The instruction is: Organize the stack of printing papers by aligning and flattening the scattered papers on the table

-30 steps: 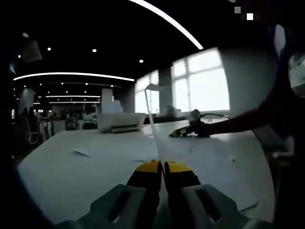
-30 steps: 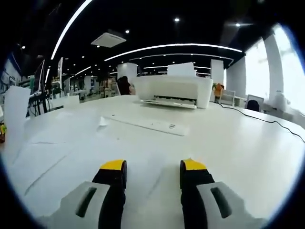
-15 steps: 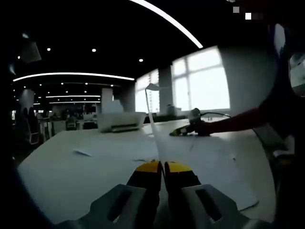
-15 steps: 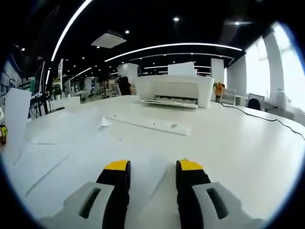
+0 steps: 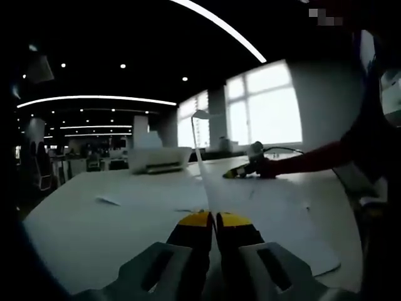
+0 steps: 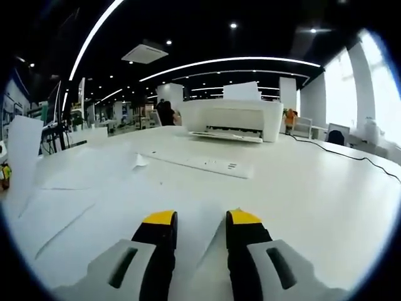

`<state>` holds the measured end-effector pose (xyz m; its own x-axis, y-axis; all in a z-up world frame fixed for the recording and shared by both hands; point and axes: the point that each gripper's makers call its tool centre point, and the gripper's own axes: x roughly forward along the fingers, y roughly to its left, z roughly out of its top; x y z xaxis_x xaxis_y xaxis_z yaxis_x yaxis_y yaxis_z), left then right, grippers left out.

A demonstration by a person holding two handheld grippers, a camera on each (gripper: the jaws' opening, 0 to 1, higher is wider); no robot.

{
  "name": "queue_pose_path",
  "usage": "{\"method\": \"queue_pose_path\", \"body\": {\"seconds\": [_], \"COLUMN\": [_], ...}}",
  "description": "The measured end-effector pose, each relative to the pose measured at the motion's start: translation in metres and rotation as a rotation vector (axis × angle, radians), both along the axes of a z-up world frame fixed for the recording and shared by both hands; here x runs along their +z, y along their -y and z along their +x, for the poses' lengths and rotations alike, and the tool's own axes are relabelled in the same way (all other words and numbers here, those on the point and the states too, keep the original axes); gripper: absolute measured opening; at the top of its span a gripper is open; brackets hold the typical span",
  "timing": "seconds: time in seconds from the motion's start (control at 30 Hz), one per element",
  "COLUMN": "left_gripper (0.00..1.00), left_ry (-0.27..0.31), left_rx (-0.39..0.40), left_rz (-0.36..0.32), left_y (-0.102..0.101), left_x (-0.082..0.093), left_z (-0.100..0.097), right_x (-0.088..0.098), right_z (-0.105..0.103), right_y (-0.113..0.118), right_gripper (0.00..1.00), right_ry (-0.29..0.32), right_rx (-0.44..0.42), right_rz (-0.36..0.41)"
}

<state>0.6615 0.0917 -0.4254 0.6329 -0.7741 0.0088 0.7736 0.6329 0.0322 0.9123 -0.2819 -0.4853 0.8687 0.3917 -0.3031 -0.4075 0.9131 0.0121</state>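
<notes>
Loose white printing papers [image 6: 94,188] spread flat across the near part of a white table [image 6: 326,194] in the right gripper view, overlapping at odd angles, one with a small upturned corner near the middle. One sheet [image 5: 202,164] standing upright in the left gripper view, rising from between the yellow tips of the left gripper [image 5: 215,219], thin edge toward the camera, top corner bent over. Left gripper's jaws pressed together on the lower edge of that sheet, no gap visible between them. More flat sheets [image 5: 282,213] lying to the right of it on the table, with a small folded scrap [image 5: 108,200] well apart on the left. Same upright sheet seen at the far left edge of the right gripper view, broad face showing, just above a bit of yellow. Right gripper [image 6: 199,219] low over the papers, jaws parted by a narrow gap, nothing between them; whether the tips touch the paper cannot be told. Right gripper also seen from the left gripper view, at the far side of the table beyond the flat sheets, held by a hand at the end of a red sleeve [image 5: 313,160]. Beyond the papers, a long white power strip [image 6: 200,164], then a white printer [image 6: 232,119] with a sheet in its tray, a dark cable [image 6: 338,153] trailing to the right. Bright windows [image 5: 269,106] behind; curved ceiling lights overhead.
</notes>
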Motion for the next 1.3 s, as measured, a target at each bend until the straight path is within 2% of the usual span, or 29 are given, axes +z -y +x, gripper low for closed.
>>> {"method": "queue_pose_path", "body": {"seconds": [0.13,0.27,0.53,0.57,0.63,0.67,1.3], "left_gripper": [0.08,0.08,0.08,0.08,0.08,0.08,0.08], "left_ry": [0.001,0.001,0.002,0.002,0.002,0.001,0.005], "left_rx": [0.001,0.000,-0.001,-0.001,-0.001,0.000,0.000], "left_rz": [0.002,0.004,0.004,0.005,0.004,0.004,0.010], "left_y": [0.000,0.000,0.000,0.000,0.000,0.000,0.000], "left_x": [0.000,-0.001,-0.001,-0.001,-0.001,-0.001,-0.001], "left_z": [0.000,0.000,-0.001,-0.001,-0.001,-0.001,-0.002], "right_x": [0.000,0.000,0.000,0.000,0.002,0.001,0.002], "right_z": [-0.002,-0.003,-0.001,-0.002,-0.003,-0.001,-0.002], "right_y": [-0.002,-0.001,0.000,-0.001,0.001,0.004,0.008], "right_gripper": [0.25,0.20,0.17,0.12,0.02,0.01,0.00], "right_ry": [0.000,-0.001,-0.001,-0.001,0.035,0.030,0.013], "right_rx": [-0.001,-0.011,-0.011,-0.010,0.003,0.003,-0.033], "right_rz": [0.000,-0.001,-0.001,-0.001,-0.057,-0.067,-0.030]}}
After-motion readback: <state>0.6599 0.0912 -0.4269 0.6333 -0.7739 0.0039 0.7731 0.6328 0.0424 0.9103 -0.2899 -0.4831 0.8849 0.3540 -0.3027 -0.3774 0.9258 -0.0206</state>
